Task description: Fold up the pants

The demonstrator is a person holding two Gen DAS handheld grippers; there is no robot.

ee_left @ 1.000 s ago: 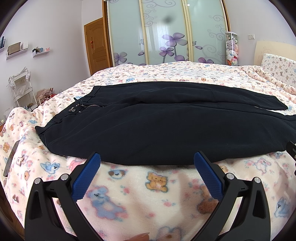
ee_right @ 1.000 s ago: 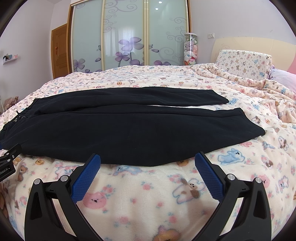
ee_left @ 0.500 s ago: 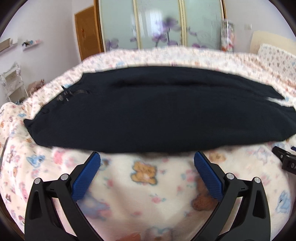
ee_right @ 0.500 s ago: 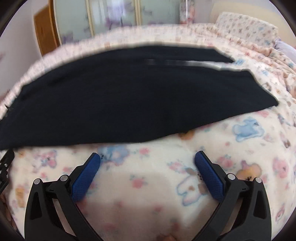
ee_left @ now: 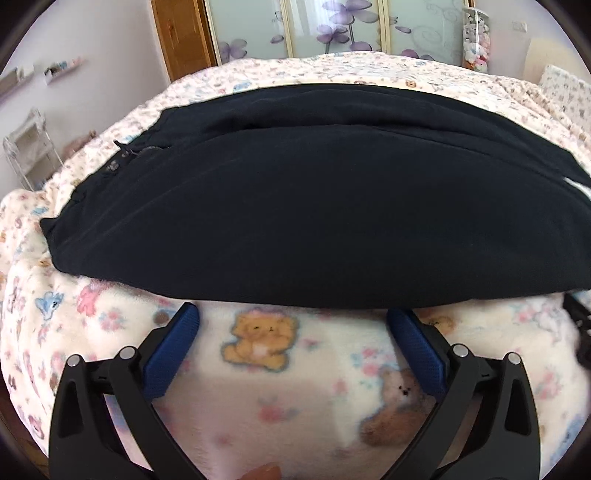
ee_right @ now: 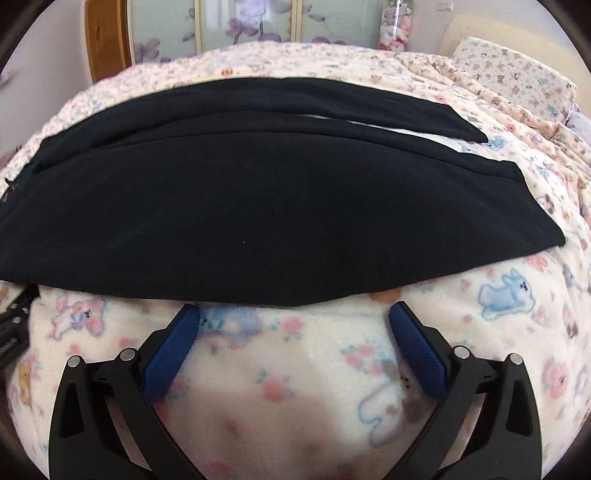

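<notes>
Pants (ee_left: 303, 206) lie lengthwise across blanket (ee_left: 295, 387), waistband left, cuffs right.

This is a bedroom in a home. A big bed (ee_left: 295, 369) takes most of the view, covered with a soft blanket (ee_right: 295, 387) printed with bears and flowers. Behind it stands a wardrobe (ee_left: 332, 26) with sliding frosted doors that have purple flowers on them, and beside it a wooden door (ee_left: 181, 33). A pillow (ee_right: 517, 77) lies near the headboard (ee_right: 476, 26), and a clear tube of plush toys (ee_left: 474, 44) stands by the wall.
</notes>
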